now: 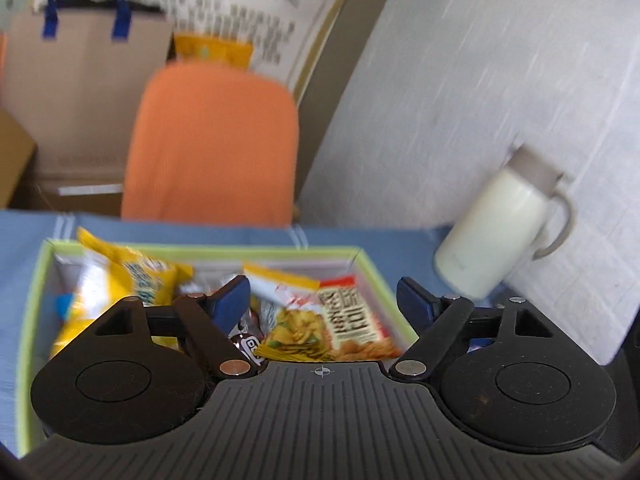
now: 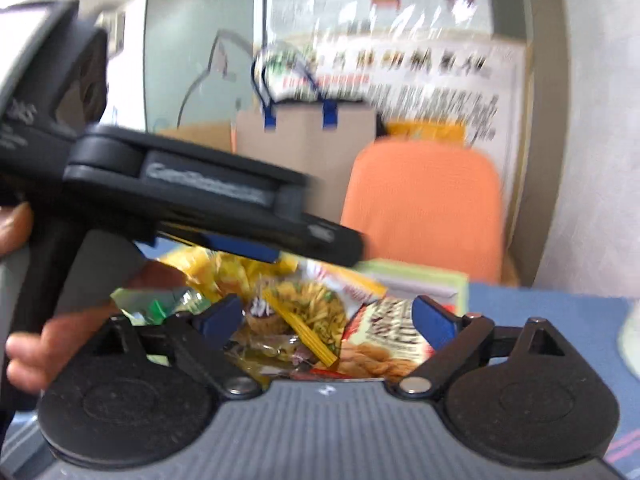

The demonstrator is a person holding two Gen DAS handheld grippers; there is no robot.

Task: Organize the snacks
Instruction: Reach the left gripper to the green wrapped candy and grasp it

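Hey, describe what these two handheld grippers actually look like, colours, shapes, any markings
Both match: the left gripper and right gripper have black linkage arms with silver pivot pins, blue fingertip pads, round black side housings and a ribbed grey base plate bearing a small crosshair mark. From the right wrist view, the left gripper's black pistol-style body shows raised, blurred lettering. No cables or sleeves visible.

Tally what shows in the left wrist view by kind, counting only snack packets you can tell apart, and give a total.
Snack packets in the green box: 3 distinct, yellow packet, noodle-print packet, small dark wrapper; others are partly hidden
Boxes: 1
White jugs: 1
Orange chairs: 1
Paper bags: 1
Tools: 1, left tool, open
Total: 8
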